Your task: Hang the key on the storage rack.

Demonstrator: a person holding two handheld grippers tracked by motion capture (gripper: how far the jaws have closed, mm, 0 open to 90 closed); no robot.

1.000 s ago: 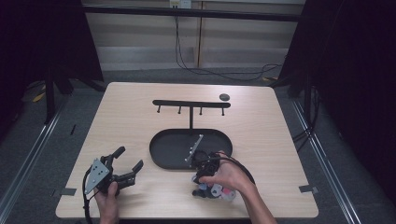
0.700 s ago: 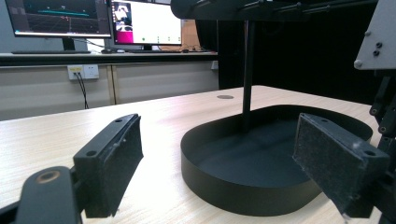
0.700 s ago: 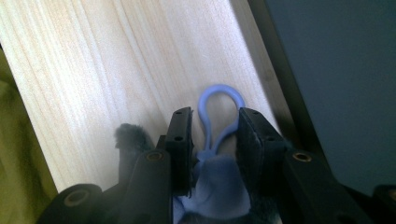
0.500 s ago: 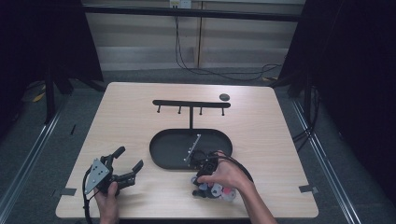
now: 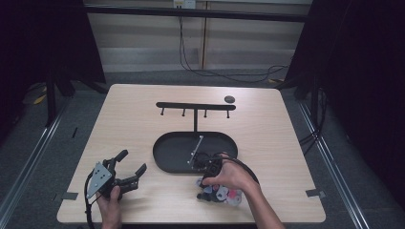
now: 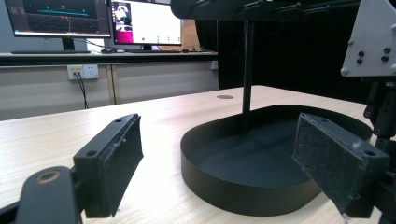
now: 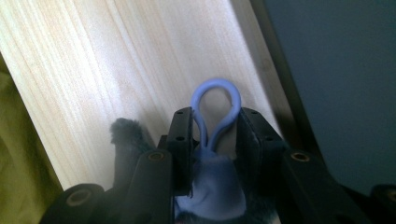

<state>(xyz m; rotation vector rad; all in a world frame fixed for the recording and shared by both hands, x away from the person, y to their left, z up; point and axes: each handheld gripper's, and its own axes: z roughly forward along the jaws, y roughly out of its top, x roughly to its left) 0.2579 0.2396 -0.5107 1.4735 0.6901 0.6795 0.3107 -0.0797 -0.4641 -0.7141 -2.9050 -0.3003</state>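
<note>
In the right gripper view a soft blue item with a rubbery blue loop (image 7: 215, 109) sits between my right gripper's (image 7: 215, 133) pads, which have just been closing and touch the loop on both sides. In the high view my right gripper (image 5: 208, 183) points down at a small pile of pink, white and blue items (image 5: 224, 194) just in front of the black oval tray (image 5: 162, 160). My left gripper (image 5: 132, 161) rests at the table's front left. It is open and has nothing between its fingers. In its own view my left gripper (image 6: 217, 158) faces the tray (image 6: 233, 191).
A black T-shaped rack with hooks (image 5: 193, 106) rises from the tray on a post (image 6: 247, 79). A thin metal piece (image 5: 196, 150) lies in the tray. A small dark disc (image 5: 229, 99) sits at the table's far right. Monitors (image 6: 93, 18) stand beyond the table.
</note>
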